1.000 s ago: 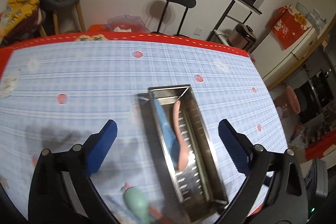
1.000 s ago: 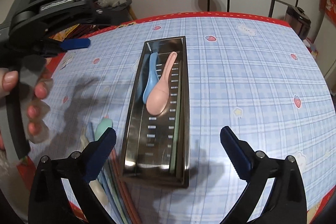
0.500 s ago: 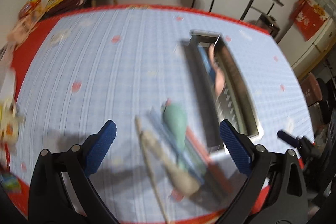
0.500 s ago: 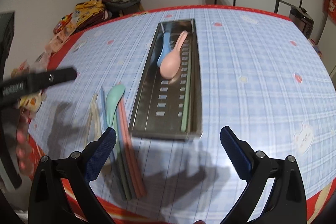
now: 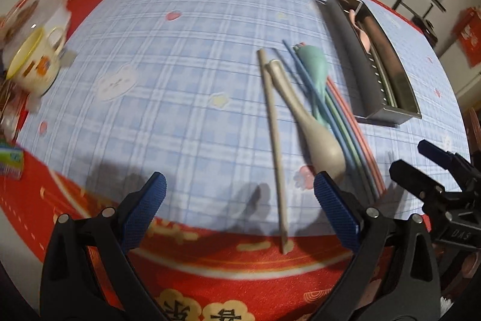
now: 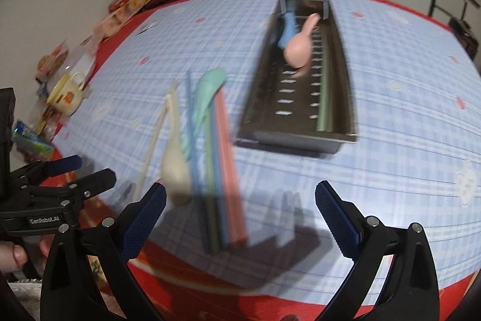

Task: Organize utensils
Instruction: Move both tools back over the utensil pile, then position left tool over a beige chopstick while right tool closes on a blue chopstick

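Two spoons, blue and pink, already lie inside the metal tray (image 6: 339,86); beside it wait a beige spoon (image 5: 318,140), green spoon (image 5: 315,71) and chopsticks (image 6: 225,158); both the left gripper (image 5: 240,212) and right gripper (image 6: 240,218) gape wide, empty.

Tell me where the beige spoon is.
The beige spoon lies on the tablecloth between the beige chopstick and the green spoon, left of the metal tray.

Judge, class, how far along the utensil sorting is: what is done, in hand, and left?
Done: a pink spoon, a blue spoon and a green chopstick lie in the perforated steel tray. In hand: nothing; the left gripper and right gripper are open and empty. Left on the tablecloth: beige spoon, mint spoon, beige chopstick, coloured chopsticks.
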The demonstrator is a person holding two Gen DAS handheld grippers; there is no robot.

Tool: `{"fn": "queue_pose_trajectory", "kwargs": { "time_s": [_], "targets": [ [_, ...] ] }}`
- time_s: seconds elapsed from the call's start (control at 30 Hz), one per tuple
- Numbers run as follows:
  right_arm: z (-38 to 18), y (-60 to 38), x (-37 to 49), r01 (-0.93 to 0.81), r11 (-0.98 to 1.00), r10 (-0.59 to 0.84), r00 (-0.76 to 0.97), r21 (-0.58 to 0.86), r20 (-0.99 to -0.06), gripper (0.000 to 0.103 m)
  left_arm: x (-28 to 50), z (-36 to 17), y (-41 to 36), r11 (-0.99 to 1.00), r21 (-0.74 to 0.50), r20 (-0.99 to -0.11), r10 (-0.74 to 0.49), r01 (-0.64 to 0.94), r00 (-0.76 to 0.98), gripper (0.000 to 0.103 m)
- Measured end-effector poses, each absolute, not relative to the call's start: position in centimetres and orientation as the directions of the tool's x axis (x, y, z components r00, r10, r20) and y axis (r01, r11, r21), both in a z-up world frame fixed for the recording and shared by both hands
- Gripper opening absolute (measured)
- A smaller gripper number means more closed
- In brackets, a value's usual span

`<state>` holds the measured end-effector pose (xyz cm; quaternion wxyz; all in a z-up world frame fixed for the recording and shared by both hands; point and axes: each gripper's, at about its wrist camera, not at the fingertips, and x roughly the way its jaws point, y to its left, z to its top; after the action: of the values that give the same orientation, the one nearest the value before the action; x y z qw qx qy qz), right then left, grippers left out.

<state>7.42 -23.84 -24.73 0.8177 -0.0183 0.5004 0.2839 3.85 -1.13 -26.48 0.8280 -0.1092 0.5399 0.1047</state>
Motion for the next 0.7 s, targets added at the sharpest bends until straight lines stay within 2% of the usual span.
{"fn": "queue_pose_trajectory", "kwargs": {
  "time_s": [0.17, 0.23, 0.3, 0.33, 0.37, 0.43, 0.53, 0.6, 0.7],
  "targets": [
    [-24.7, -24.4, 7.0, -0.485, 0.825, 0.478, 0.323, 0.291, -0.817, 0.097, 3.1, -26.3, -0.8, 0.947, -0.083, -0.909, 0.055, -0.309, 0.413, 0.097],
    [-25.1, -24.7, 7.2, -0.474, 0.827, 0.477, 0.309, 0.302, -0.823, 0.093, 3.0, -26.3, -1.1, 0.950, -0.091, -0.907, 0.046, -0.300, 0.419, 0.097],
    [-25.6, -24.5, 7.2, -0.486, 0.822, 0.470, 0.285, 0.297, -0.836, 0.071, 3.3, -26.4, -1.4, 0.951, -0.101, -0.905, 0.034, -0.292, 0.425, 0.097],
    [-25.8, -24.4, 7.1, -0.494, 0.818, 0.469, 0.277, 0.294, -0.839, 0.064, 3.3, -26.5, -1.5, 0.952, -0.105, -0.905, 0.029, -0.289, 0.425, 0.097],
    [-25.9, -24.3, 6.9, -0.502, 0.812, 0.475, 0.272, 0.298, -0.837, 0.060, 3.3, -26.6, -1.6, 0.952, -0.106, -0.906, 0.026, -0.286, 0.423, 0.096],
    [-25.9, -23.9, 6.8, -0.523, 0.797, 0.486, 0.259, 0.302, -0.834, 0.041, 3.2, -26.7, -1.7, 0.955, -0.106, -0.906, 0.023, -0.278, 0.422, 0.095],
    [-25.9, -22.8, 7.2, -0.564, 0.772, 0.498, 0.250, 0.294, -0.830, 0.022, 3.2, -26.6, -1.6, 0.957, -0.121, -0.900, 0.005, -0.262, 0.436, 0.088],
    [-25.8, -22.2, 7.6, -0.579, 0.760, 0.507, 0.247, 0.294, -0.826, 0.016, 3.4, -26.7, -1.5, 0.958, -0.130, -0.900, -0.006, -0.255, 0.436, 0.077],
    [-25.7, -21.0, 8.2, -0.604, 0.746, 0.508, 0.247, 0.279, -0.825, 0.012, 3.7, -27.1, -1.4, 0.961, -0.141, -0.905, -0.027, -0.239, 0.425, 0.066]
  ]
}}
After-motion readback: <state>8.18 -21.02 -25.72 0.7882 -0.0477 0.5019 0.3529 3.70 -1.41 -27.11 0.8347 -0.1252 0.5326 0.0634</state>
